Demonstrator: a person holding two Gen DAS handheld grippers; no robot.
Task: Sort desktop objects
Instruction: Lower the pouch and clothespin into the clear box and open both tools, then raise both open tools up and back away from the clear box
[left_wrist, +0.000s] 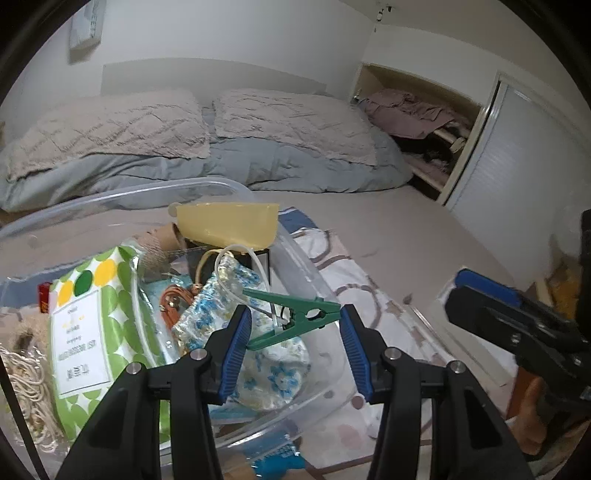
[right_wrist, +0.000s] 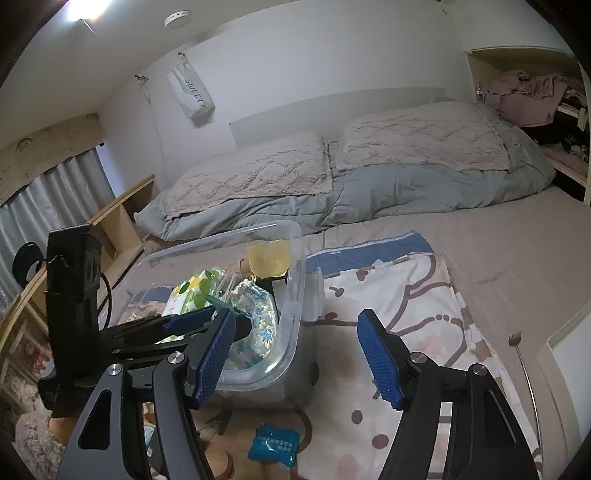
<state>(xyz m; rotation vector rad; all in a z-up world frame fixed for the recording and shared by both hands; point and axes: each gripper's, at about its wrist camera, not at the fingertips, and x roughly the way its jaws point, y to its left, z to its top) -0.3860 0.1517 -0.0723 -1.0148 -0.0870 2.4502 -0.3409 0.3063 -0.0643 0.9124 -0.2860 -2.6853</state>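
The left gripper (left_wrist: 295, 332) hung spread wide, empty, over the clear bin (left_wrist: 317, 273), where the green clothespin (left_wrist: 295, 317) lay on a floral pouch (left_wrist: 229, 295), while the right gripper (right_wrist: 295, 358) gaped empty beside the bin.

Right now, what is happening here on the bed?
A person is sorting small things into a clear bin on the bed. The left tool hangs open over the bin, with a green peg lying between its fingers on top of a floral pouch; the fingers do not seem to touch it. The right tool is open and holds nothing, beside the bin over a patterned cloth. A blue packet lies outside the bin.
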